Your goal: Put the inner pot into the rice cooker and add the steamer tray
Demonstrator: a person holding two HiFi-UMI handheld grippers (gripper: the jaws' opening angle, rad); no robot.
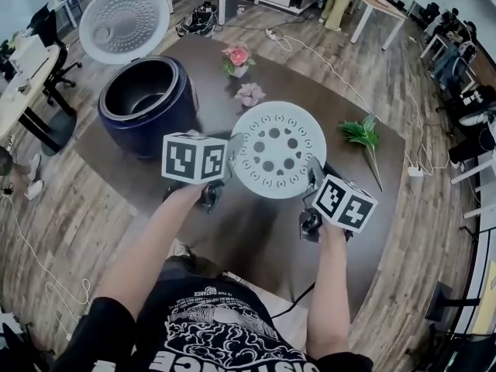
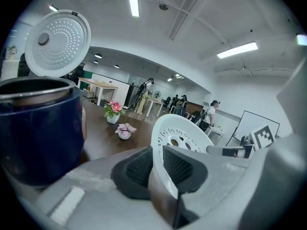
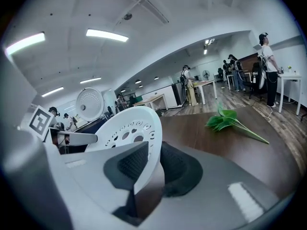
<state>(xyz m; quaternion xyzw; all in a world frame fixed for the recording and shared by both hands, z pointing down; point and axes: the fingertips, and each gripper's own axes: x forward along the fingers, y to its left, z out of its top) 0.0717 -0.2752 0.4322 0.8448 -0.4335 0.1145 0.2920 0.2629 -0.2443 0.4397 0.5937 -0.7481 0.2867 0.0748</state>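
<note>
Both tools grip the white steamer tray (image 1: 277, 149) by opposite rims, my left tool (image 1: 231, 150) pinching its left edge and my right tool (image 1: 313, 175) its right, holding it over the desk (image 1: 256, 231). Beyond and left of my left tool stands the blue rice cooker (image 1: 147, 118), inner pot (image 1: 143, 93) seated inside, lid (image 1: 124, 22) raised.

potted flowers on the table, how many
2. A taller pink flower pot stands toward the table's far edge; a lower pale pink pot stands just nearer, between it and the steamer tray. None seem hidden.
</note>
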